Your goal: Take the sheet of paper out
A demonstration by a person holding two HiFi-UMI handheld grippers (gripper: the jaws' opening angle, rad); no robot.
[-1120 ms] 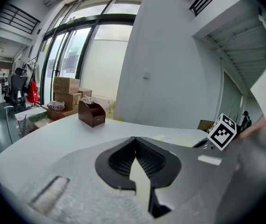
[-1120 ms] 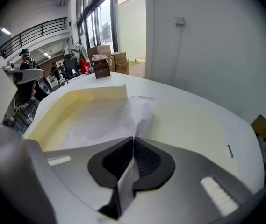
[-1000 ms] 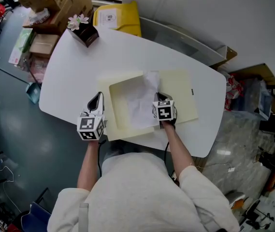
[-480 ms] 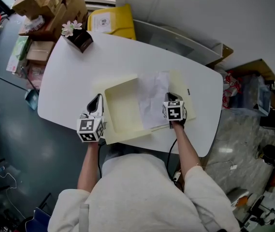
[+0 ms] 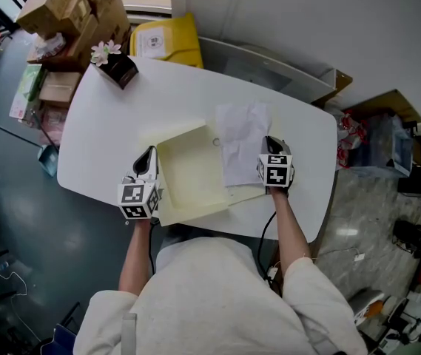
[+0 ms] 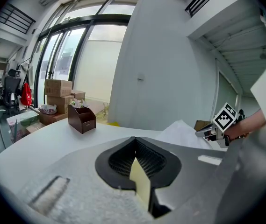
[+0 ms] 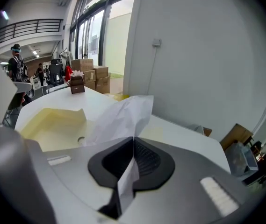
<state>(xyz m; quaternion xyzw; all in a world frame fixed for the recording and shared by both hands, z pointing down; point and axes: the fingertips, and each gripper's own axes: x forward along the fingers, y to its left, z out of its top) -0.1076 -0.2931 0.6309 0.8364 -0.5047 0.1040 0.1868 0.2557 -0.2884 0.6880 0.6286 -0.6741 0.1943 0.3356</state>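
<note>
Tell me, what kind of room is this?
Probably an office or workshop hall: there is a big white oval table, stacked brown cardboard boxes beside it, and tall glass windows along one wall.

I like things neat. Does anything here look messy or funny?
Yes. The white sheet of paper, pinched in the right claw, is wrinkled and droops over the open flap of the cream box. Nothing else stands out.
</note>
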